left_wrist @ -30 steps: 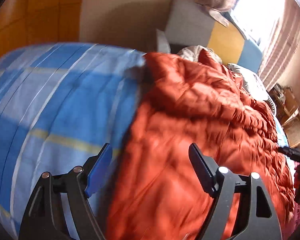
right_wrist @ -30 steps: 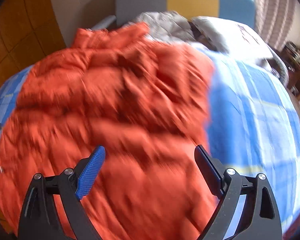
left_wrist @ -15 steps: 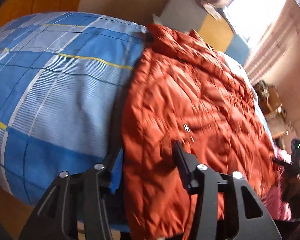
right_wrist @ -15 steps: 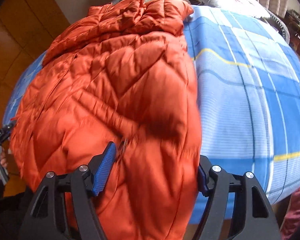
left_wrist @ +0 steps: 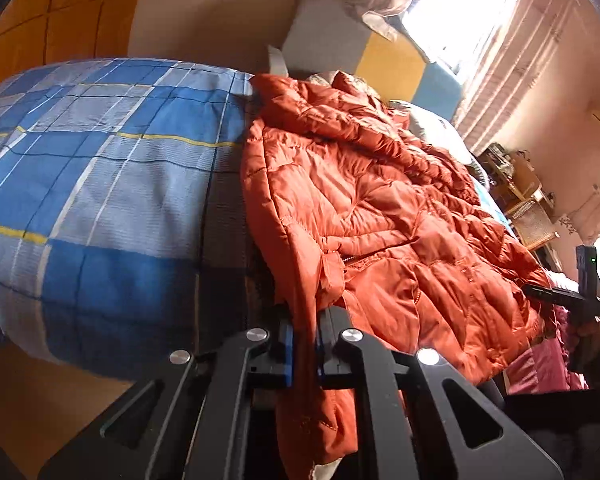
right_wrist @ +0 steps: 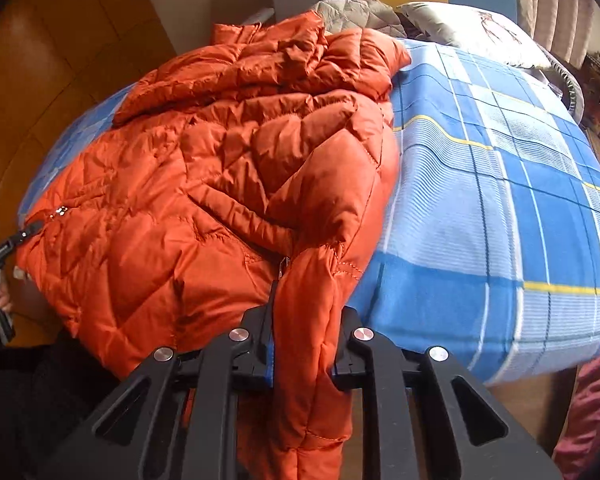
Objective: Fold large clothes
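From the left wrist, the left gripper (left_wrist: 304, 344) is clamped on the hem of the orange puffer jacket (left_wrist: 380, 216), which lies spread across the bed (left_wrist: 100, 184) with its blue checked cover. From the right wrist, the right gripper (right_wrist: 304, 344) pinches the jacket's other lower edge, hanging over the bed's side.

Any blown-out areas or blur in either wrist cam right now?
Left wrist view: window is blown out white; orange jacket sharp. Right wrist view: no glare, even light, jacket sharp. Fisheye bends the bed edges in both.
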`<state>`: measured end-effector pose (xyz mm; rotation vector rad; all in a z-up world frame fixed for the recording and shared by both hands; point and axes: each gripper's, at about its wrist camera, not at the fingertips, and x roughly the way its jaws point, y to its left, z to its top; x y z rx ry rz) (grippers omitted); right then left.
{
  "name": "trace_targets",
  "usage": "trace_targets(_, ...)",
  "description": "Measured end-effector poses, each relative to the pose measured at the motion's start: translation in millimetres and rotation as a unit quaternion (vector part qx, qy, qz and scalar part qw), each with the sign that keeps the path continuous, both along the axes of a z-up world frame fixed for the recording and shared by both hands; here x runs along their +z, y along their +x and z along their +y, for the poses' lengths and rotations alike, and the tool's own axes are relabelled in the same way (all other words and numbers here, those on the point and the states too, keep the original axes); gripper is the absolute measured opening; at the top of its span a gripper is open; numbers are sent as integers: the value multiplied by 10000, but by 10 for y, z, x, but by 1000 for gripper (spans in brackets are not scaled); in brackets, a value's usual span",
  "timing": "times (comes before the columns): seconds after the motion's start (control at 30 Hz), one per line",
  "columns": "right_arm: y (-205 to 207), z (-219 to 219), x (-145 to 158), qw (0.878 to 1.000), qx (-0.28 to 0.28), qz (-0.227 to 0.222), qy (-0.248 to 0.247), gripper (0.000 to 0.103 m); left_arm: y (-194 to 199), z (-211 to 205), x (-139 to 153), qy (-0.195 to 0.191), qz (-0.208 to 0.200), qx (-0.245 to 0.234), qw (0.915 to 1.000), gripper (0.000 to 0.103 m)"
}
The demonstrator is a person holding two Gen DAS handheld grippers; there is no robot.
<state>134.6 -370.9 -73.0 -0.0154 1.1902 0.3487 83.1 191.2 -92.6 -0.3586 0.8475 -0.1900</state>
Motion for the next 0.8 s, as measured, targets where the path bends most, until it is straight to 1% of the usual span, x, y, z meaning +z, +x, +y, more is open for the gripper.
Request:
trace_targets(0.03, 0, 2, 13, 10000, 25, 10, 4, 17, -69, 21, 31, -34, 1, -44, 10000, 6)
trace_targets(0.17, -292, -13, 142, 9997, 221, 99, 7, 15, -362, 100, 116, -257, -10, -108, 9996, 6)
trace_targets(0.3, -552, 2, 375, 9990, 422, 105, 58, 13, -644, 180, 249, -703, -158, -176, 9973, 6)
trace_targets(0.4, -633, 27, 618, 9985, 506, -73, 218, 13, -746, 251, 381, -1051, -336, -200, 9937, 6)
trace_targets(0.47, -607, 15, 768, 9978, 500, -240, 359, 13, -749, 280, 449, -1204, -430, -213, 9916, 6)
trace_targets(0.53, -535, 18, 835, 9973, 481, -358, 432, 13, -694, 309, 518, -1438, -574, -264, 9876, 6)
trace_targets(0.6, -436, 24, 904, 9964, 440, -520, 500, 13, -621, 330, 578, -1586, -693, -280, 9845, 6)
trace_targets(0.67, -365, -4, 956, 9954, 342, -664, 598, 11, -512, 421, 641, -1907, -841, -218, 9778, 6)
trace_targets(0.73, -323, -49, 1023, 9939, 187, -805, 736, 11, -425, 480, 688, -2130, -976, -187, 9720, 6)
trace_targets(0.8, -180, -123, 1084, 9914, -19, -929, 926, 11, -280, 513, 740, -2234, -1109, -143, 9683, 6)
